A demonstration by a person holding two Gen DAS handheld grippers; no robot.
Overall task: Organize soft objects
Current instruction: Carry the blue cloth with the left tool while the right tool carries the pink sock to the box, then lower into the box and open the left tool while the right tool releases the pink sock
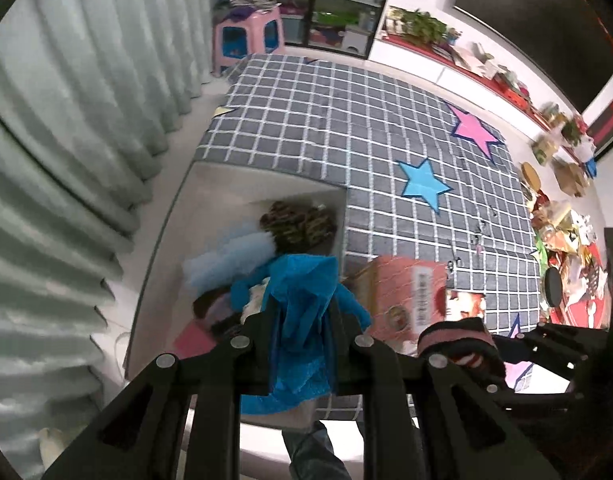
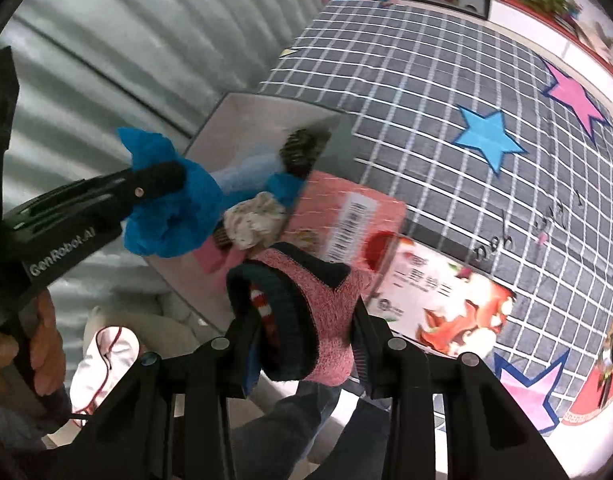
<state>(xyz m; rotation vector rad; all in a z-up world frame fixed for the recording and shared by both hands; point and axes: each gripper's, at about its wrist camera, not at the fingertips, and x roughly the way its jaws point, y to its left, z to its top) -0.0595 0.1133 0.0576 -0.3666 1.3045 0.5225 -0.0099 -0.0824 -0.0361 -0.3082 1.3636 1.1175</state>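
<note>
Your left gripper has its jaws clamped on the blue cloth, low centre of the frame over the white box. Your right gripper pinches the pink sock, low centre too. Both look light and limp, so they'll droop; keep hold of the bunched middle.

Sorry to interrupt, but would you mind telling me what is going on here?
A person is sorting soft items with two handheld grippers. The left gripper is shut on a blue cloth, held above a white box that already holds several soft pieces. The right gripper is shut on a pink sock, near a pink carton.
</note>
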